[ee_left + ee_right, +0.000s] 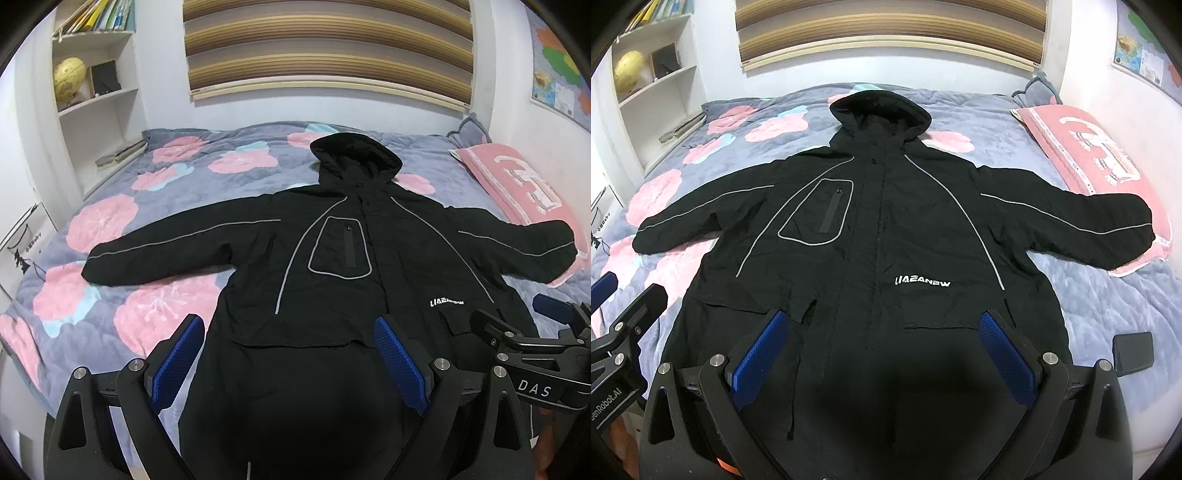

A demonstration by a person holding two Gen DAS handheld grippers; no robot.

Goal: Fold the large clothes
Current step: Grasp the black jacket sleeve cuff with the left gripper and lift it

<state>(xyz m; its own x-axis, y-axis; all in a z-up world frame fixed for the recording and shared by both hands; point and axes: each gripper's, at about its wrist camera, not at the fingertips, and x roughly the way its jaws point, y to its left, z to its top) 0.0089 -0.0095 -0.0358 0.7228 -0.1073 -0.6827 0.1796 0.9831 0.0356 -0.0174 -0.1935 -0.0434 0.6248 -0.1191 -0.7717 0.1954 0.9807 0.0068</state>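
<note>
A large black hooded jacket (332, 258) (886, 229) with grey piping lies flat and face up on the bed, both sleeves spread wide, hood toward the wall. My left gripper (290, 332) hovers open above the jacket's lower hem, left of centre, blue pads apart with nothing between them. My right gripper (882, 332) also stands open over the lower front, near the white logo (921, 283). Each gripper shows at the edge of the other's view: the right gripper (524, 339) and the left gripper (624, 317).
The bed (110, 221) has a grey quilt with pink flowers. A pink pillow (1089, 155) lies under the right sleeve. A dark phone-like slab (1132, 352) rests on the quilt at right. White shelves (96, 92) hold a globe and books at left.
</note>
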